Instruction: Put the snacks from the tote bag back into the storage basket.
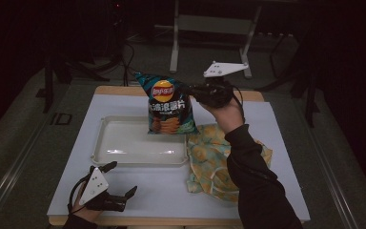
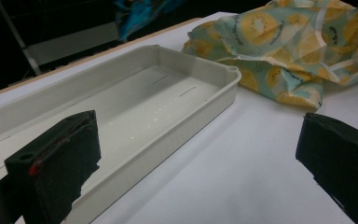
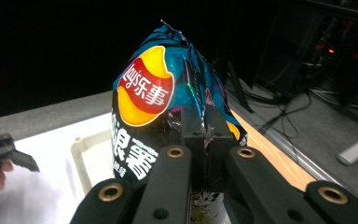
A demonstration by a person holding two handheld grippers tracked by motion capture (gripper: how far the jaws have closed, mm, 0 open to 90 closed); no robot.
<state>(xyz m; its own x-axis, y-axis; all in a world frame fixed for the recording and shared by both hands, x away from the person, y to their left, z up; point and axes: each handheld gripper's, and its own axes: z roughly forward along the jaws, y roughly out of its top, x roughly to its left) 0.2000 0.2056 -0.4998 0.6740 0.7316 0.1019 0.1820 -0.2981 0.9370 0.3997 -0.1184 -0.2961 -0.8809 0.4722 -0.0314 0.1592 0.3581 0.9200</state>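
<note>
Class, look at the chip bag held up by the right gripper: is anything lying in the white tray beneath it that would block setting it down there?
Nothing visible does. The chip bag hangs over the tray, whose floor looks bare; the fruit-print cloth lies beside it.

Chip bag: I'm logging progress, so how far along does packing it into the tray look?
Done: the right gripper has its jaws shut on the chip bag and holds it up above the tray. In hand: carrying it. Left: nothing lies in the tray yet; the left gripper rests open near the table's front edge, beside the fruit-print cloth.
</note>
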